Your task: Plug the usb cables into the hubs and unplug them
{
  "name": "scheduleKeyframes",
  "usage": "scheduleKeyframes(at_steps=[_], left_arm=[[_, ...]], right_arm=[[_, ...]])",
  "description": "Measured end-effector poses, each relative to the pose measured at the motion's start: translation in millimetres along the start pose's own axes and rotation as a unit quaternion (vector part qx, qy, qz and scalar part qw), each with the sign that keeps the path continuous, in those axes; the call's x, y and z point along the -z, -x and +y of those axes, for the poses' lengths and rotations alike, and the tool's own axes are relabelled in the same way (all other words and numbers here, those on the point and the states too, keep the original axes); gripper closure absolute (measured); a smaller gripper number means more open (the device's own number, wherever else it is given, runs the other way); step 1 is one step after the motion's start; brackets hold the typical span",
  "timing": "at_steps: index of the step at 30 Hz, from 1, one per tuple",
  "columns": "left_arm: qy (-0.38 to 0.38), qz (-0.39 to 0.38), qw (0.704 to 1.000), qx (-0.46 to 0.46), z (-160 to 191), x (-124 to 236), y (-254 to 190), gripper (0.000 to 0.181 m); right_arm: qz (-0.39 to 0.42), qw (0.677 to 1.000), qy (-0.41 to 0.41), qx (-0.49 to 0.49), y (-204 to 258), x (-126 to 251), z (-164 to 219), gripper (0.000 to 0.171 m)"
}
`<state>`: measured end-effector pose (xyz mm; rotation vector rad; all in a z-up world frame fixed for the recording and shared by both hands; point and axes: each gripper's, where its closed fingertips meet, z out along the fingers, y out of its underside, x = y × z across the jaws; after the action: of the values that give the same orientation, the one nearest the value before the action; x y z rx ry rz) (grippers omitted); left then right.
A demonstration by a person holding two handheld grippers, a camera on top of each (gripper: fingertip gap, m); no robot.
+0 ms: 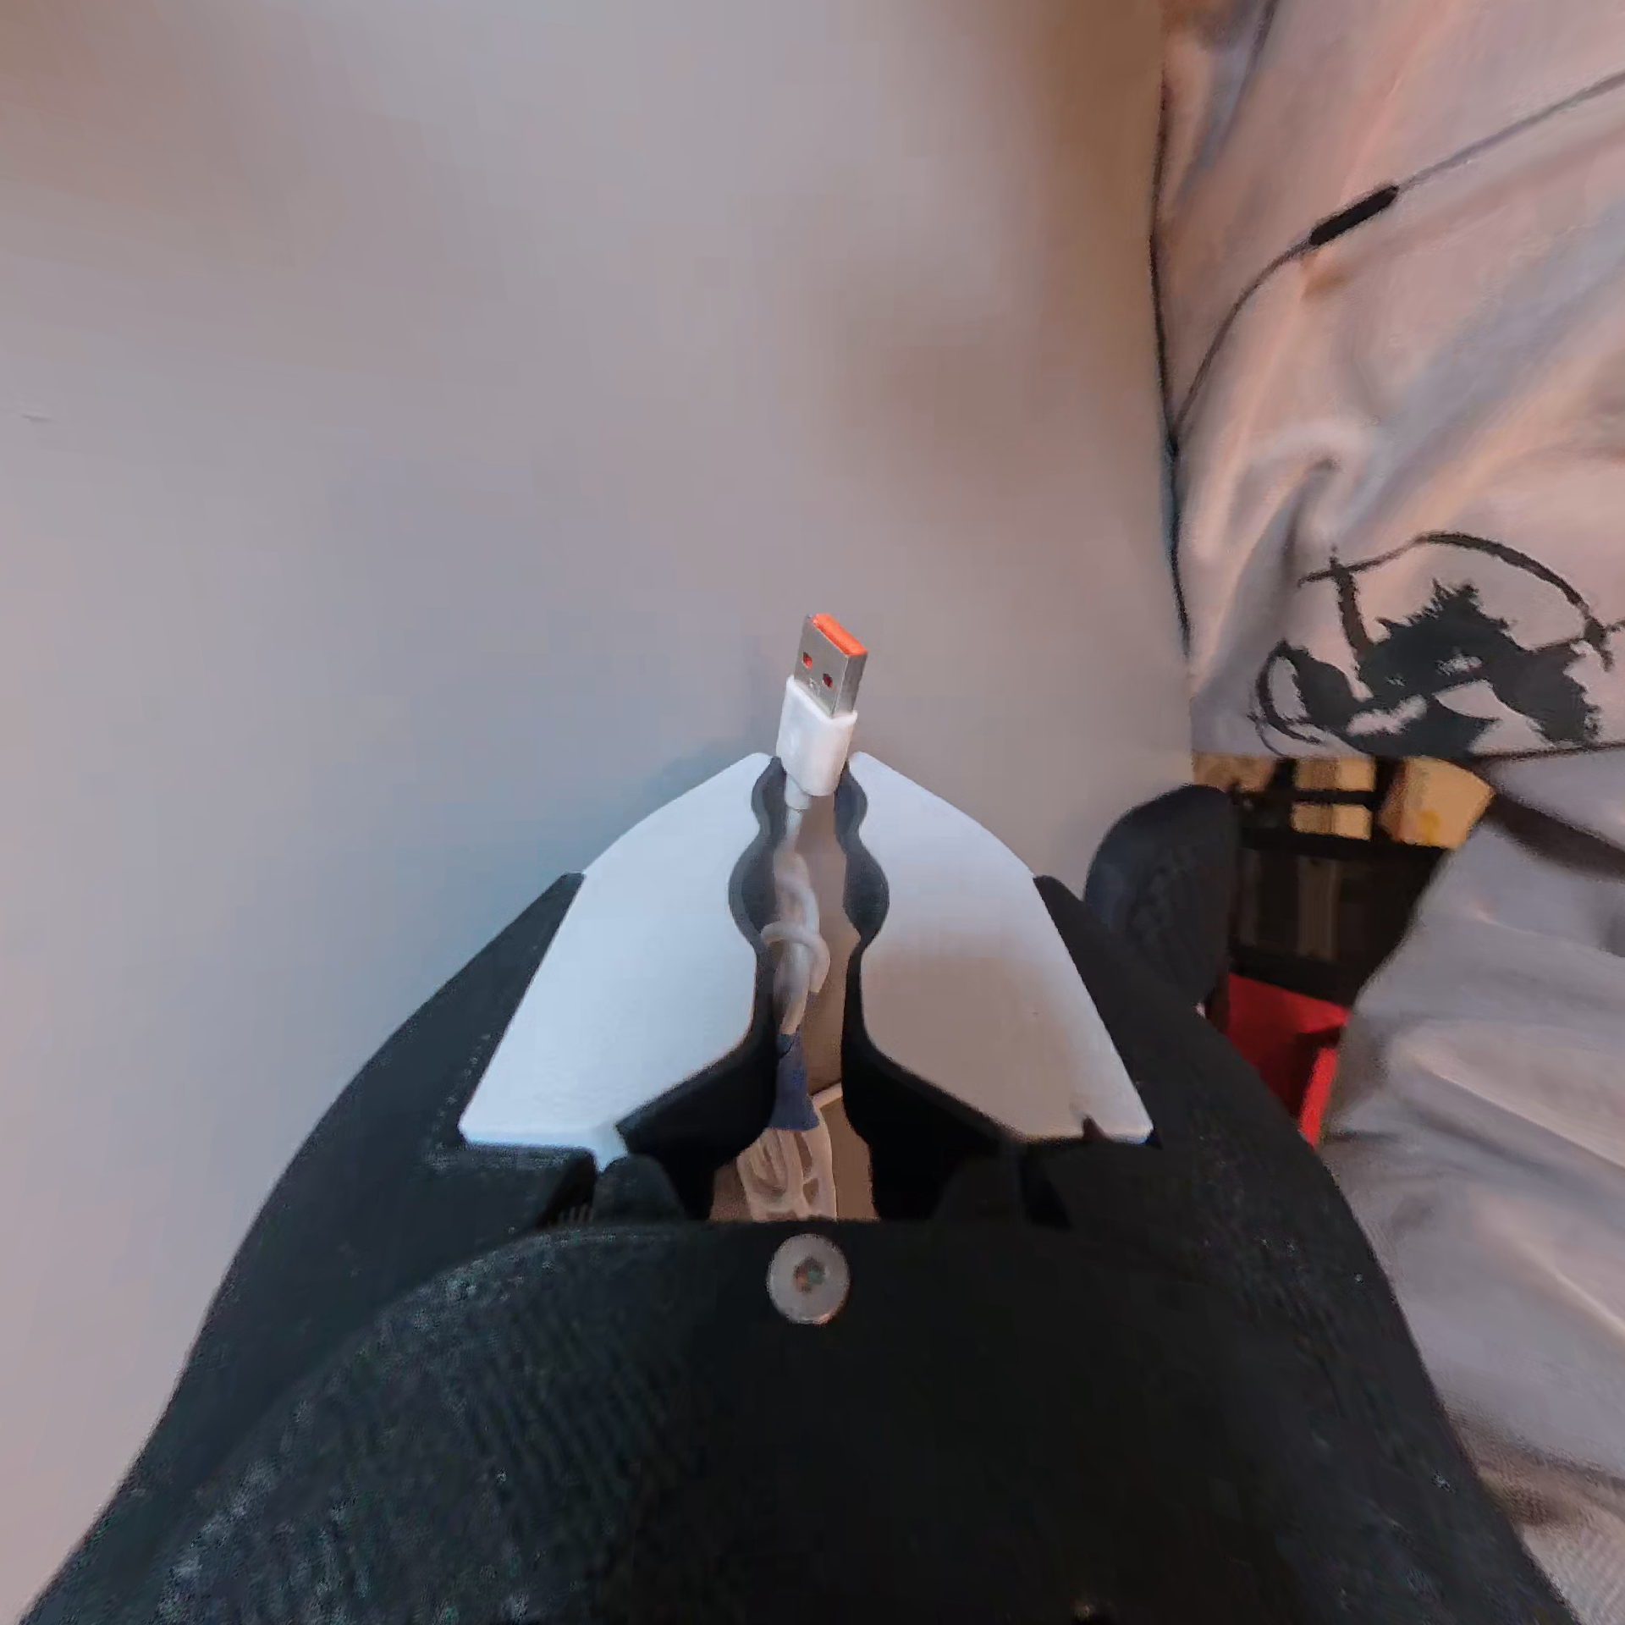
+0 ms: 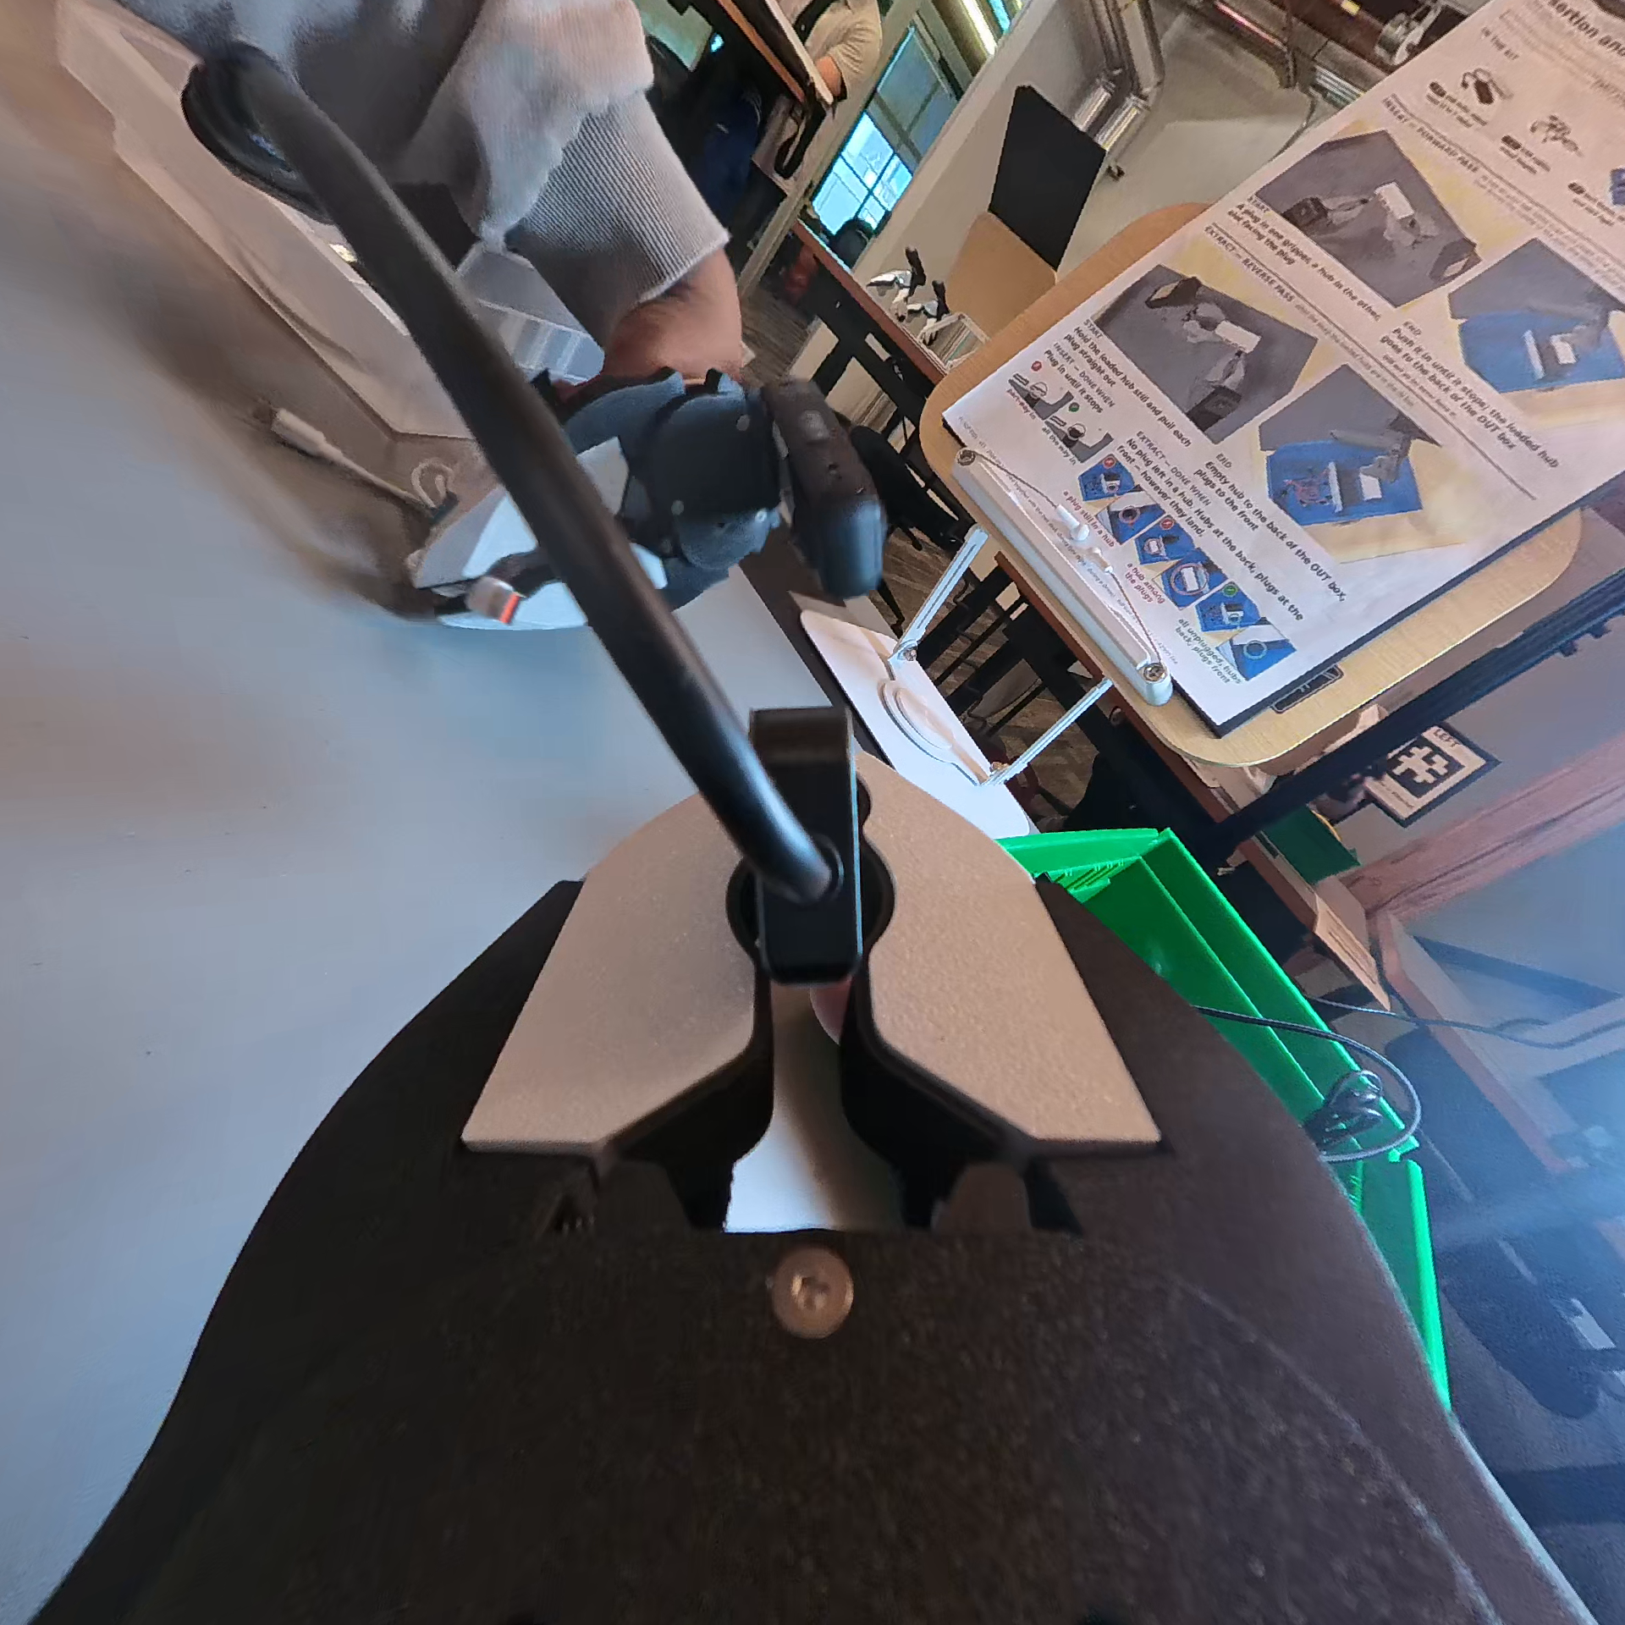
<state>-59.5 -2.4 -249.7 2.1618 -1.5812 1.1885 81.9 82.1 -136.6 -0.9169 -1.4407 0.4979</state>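
My left gripper (image 1: 811, 774) is shut on a white USB cable (image 1: 822, 703). Its metal plug with an orange tongue sticks out past the fingertips, free in the air over the pale table (image 1: 440, 440). The rest of the cable runs back between the fingers. My right gripper (image 2: 805, 844) is shut on a small black hub (image 2: 805, 844), held edge-on; its thick black cord (image 2: 528, 422) rises up and to the left. The left gripper (image 2: 563, 545) with its orange-tipped plug also shows farther off in the right wrist view, held by a person's hand (image 2: 668, 325).
A person in a pale printed shirt (image 1: 1407, 440) fills the right of the left wrist view. A white box (image 2: 264, 202) stands on the table at the far left. A green bin (image 2: 1231, 967) sits at the table's right edge. An instruction sheet on a board (image 2: 1319, 396) stands at the right. Tip to tip, the grippers are about 20 cm apart.
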Motion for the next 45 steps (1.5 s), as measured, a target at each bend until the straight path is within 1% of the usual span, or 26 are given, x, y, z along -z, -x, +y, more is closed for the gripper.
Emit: scheduleKeyframes(at_steps=[3,5,7,10,13,16,18,21,23,25,27,28,30,32,34,36,38,41,43,45], left_arm=[[-0.011,-0.118,0.993,0.022,-4.4,22.1,15.2,0.171],[-0.017,-0.197,0.98,0.036,-7.8,34.3,17.3,0.171],[-0.013,-0.266,0.963,0.048,-11.0,38.6,12.7,0.171],[-0.052,-0.344,0.933,0.092,-28.7,35.4,1.4,0.172],[-0.017,-0.453,0.89,0.054,-33.8,29.2,-4.1,0.172],[-0.048,-0.501,0.864,0.034,-49.2,14.9,-6.6,0.172],[-0.065,-0.534,0.842,0.034,-52.0,10.4,-0.1,0.173],[-0.095,-0.559,0.823,0.044,-53.4,1.1,10.6,0.173],[-0.098,-0.579,0.808,0.047,-50.9,-3.1,19.3,0.173],[-0.092,-0.611,0.785,0.045,-48.1,-2.7,25.9,0.173],[-0.075,-0.654,0.752,0.037,-46.3,1.1,29.5,0.173],[-0.054,-0.684,0.727,0.031,-43.3,6.5,31.4,0.173],[0.017,-0.747,0.665,0.009,-33.1,20.7,34.7,0.173],[0.059,-0.773,0.632,-0.002,-25.2,25.1,39.3,0.173],[0.094,-0.789,0.607,-0.012,-17.4,28.3,41.9,0.173],[0.103,-0.797,0.595,-0.016,-13.5,28.8,42.1,0.173],[0.113,-0.801,0.587,-0.023,-11.7,28.8,39.5,0.173],[0.153,-0.809,0.567,-0.039,-7.6,26.3,35.9,0.173],[0.161,-0.808,0.564,-0.052,-8.5,23.2,32.9,0.173],[0.165,-0.803,0.571,-0.052,-6.4,20.3,30.0,0.172]], right_arm=[[0.001,1.0,-0.002,0.005,0.2,0.5,-2.1,0.16],[0.001,1.0,-0.001,0.013,1.3,0.6,-3.1,0.16],[0.001,1.0,0.003,0.029,3.9,-0.4,-3.2,0.16],[-0.006,0.998,0.017,0.064,12.8,-5.0,0.0,0.159],[-0.017,0.993,0.032,0.111,25.8,-10.5,2.5,0.16],[-0.028,0.987,0.04,0.151,40.1,-14.7,1.8,0.159],[-0.038,0.984,0.043,0.169,49.3,-17.2,1.7,0.159],[-0.05,0.977,0.059,0.2,59.2,-21.1,8.8,0.159],[-0.059,0.974,0.074,0.208,61.4,-22.4,17.0,0.159],[-0.06,0.973,0.086,0.204,58.1,-22.4,25.2,0.159],[-0.052,0.974,0.097,0.197,50.0,-20.7,31.6,0.159],[-0.046,0.975,0.101,0.192,45.0,-19.3,33.9,0.159],[-0.035,0.977,0.107,0.179,35.6,-16.2,37.2,0.159],[-0.03,0.979,0.109,0.171,28.7,-12.8,38.3,0.16],[-0.045,0.978,0.113,0.169,28.6,-9.1,40.3,0.159],[-0.077,0.978,0.116,0.158,34.6,-4.3,43.1,0.159],[-0.089,0.977,0.115,0.154,36.1,-0.5,44.2,0.159],[-0.089,0.98,0.112,0.14,32.5,3.0,44.7,0.159],[-0.086,0.98,0.115,0.135,28.4,5.0,46.9,0.159],[-0.083,0.981,0.122,0.127,23.7,7.6,50.4,0.159]])
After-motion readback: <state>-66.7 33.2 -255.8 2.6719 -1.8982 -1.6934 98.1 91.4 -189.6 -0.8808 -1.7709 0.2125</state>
